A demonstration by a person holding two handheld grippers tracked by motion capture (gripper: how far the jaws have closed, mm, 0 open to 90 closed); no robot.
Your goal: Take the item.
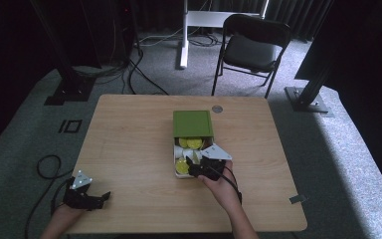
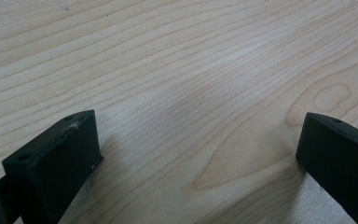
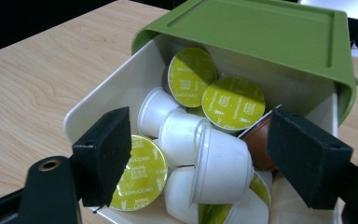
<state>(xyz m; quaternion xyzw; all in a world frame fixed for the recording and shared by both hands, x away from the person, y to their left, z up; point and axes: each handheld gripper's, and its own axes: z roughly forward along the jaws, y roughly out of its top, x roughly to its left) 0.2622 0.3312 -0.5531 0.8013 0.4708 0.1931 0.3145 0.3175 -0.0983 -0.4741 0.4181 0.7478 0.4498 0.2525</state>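
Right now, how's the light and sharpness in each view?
High view: dim, dark surround, a bright patch on the floor at right; table evenly lit. Left gripper view: sharp wood grain, soft shadows under the jaws. Right gripper view: bright, capsules crisp, the right gripper slightly soft.

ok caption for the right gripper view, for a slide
Right gripper with open jaws either side of a white coffee capsule in a white box under a half-slid green lid.
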